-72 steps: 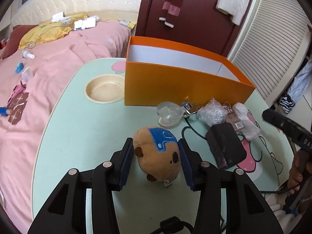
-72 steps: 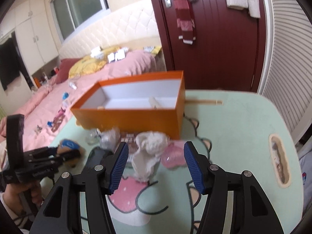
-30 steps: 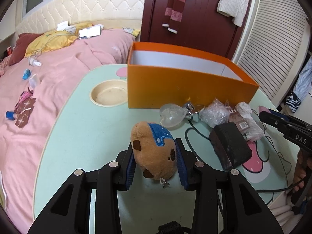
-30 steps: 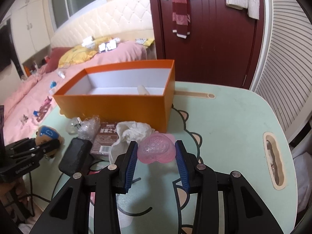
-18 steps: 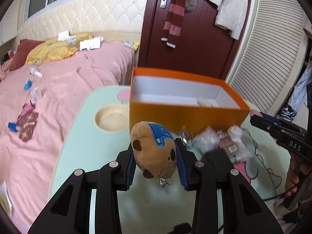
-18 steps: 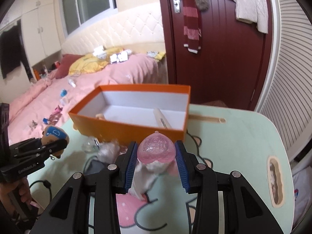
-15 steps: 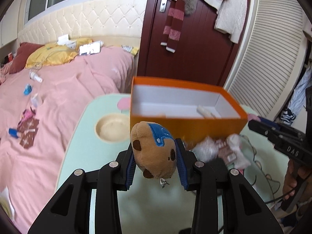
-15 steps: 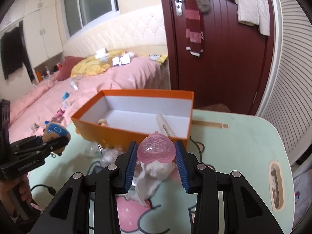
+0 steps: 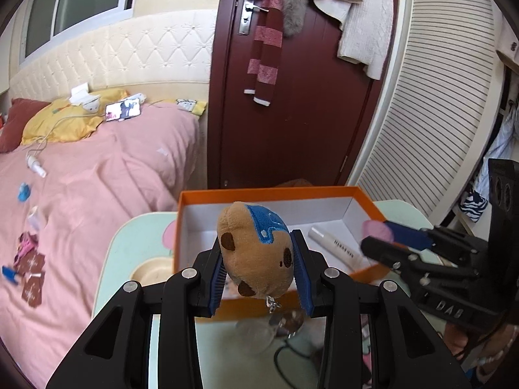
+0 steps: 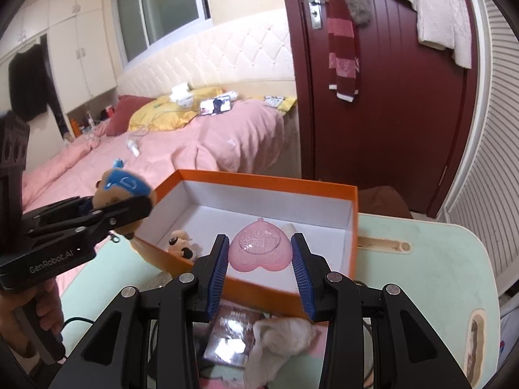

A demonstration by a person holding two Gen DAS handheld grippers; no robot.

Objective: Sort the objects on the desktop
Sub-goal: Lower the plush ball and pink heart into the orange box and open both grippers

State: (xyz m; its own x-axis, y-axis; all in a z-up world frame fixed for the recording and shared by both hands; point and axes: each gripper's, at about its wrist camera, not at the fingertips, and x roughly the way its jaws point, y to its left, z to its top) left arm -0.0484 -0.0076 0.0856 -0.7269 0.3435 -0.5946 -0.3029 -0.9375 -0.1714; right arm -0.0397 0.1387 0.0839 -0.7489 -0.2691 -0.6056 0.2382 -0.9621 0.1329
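Two claws grip plush toy (image 9: 256, 253) and pink heart (image 10: 259, 248).

Fuzzy cloth plush toy (image 9: 256, 253); glossy translucent plastic heart (image 10: 259, 248).

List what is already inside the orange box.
Inside the orange box lie a small plush toy near its left front corner and a white tube on the floor. The held plush and pink heart case hide part of the floor.

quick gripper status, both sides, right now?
Left gripper: closed on the brown plush toy, above the orange box.
Right gripper: closed on the pink heart-shaped case, above the same box.
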